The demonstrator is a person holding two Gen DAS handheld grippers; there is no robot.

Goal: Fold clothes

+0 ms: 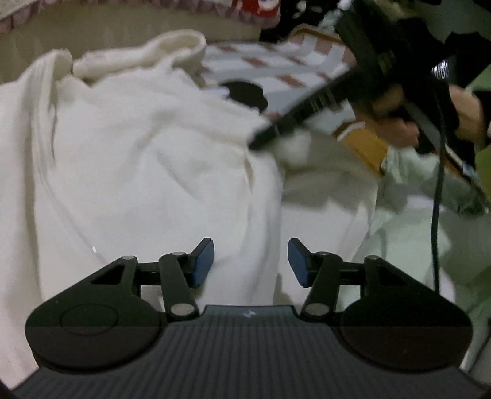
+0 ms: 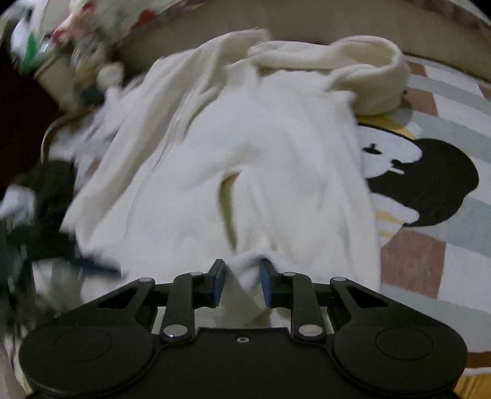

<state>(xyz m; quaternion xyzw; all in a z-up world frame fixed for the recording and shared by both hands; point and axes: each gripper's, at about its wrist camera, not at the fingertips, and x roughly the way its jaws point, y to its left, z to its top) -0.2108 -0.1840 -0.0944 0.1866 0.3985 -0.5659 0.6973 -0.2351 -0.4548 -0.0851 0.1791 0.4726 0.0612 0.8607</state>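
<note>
A cream-white sweater (image 1: 147,159) lies rumpled on a patterned rug, its thick rolled collar (image 1: 181,46) at the far end. My left gripper (image 1: 250,261) is open and empty, low over the sweater's near part. My right gripper (image 2: 242,284) is shut on a fold of the sweater (image 2: 245,172), with cloth bunched between its blue pads (image 2: 266,284). In the left wrist view the right gripper (image 1: 276,135) shows as a dark blurred bar, pinching the sweater's right edge and lifting it. The collar (image 2: 368,70) lies at the far right in the right wrist view.
The rug (image 2: 435,254) has pink, grey and white checks and a black-and-white cartoon figure (image 2: 429,172). A pale green garment (image 1: 408,221) lies to the right of the sweater. A beige sofa base (image 1: 122,27) runs along the back. Blurred clutter (image 2: 76,46) sits at the far left.
</note>
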